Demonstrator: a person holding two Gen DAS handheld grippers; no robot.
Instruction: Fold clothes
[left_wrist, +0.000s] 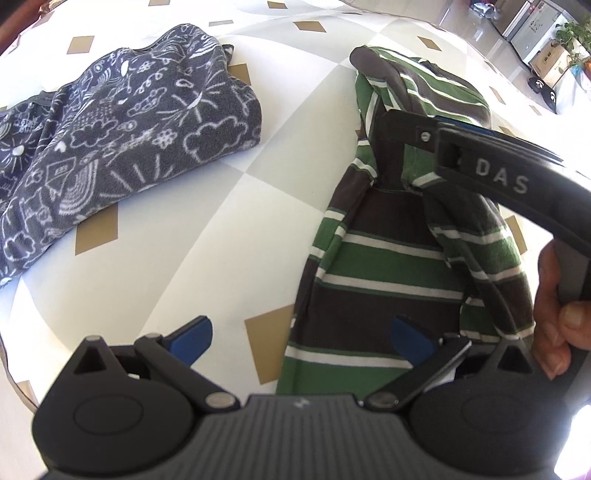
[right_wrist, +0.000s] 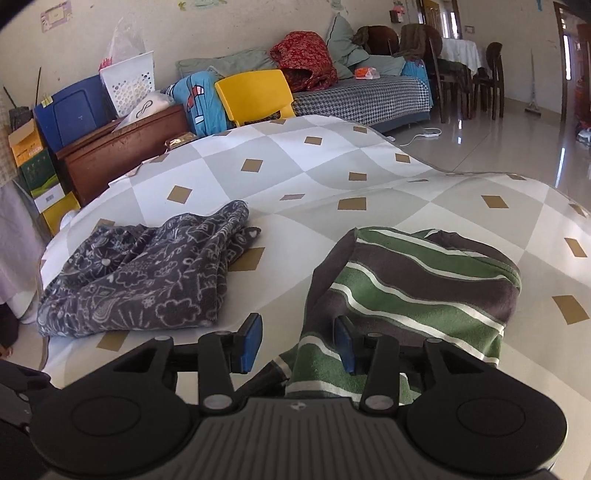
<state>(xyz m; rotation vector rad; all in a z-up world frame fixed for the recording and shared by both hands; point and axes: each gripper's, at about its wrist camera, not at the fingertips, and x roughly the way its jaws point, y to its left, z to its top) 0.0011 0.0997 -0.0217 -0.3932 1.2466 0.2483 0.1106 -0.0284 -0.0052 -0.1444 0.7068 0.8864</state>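
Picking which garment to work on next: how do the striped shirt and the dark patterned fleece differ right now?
The striped shirt has broad green, brown and white bands; the patterned fleece is dark grey with white doodle outlines. The shirt lies right in front of both open grippers, left gripper and right gripper; the fleece sits off to the left, apart from them. Both lie rumpled on the checked cover.

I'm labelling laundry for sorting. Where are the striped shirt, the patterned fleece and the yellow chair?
striped shirt (right_wrist: 417, 291), right wrist view, on a green stripe mid-garment.
patterned fleece (left_wrist: 122, 144), left wrist view, on its folded top layer.
yellow chair (right_wrist: 251, 92), right wrist view, on the backrest.
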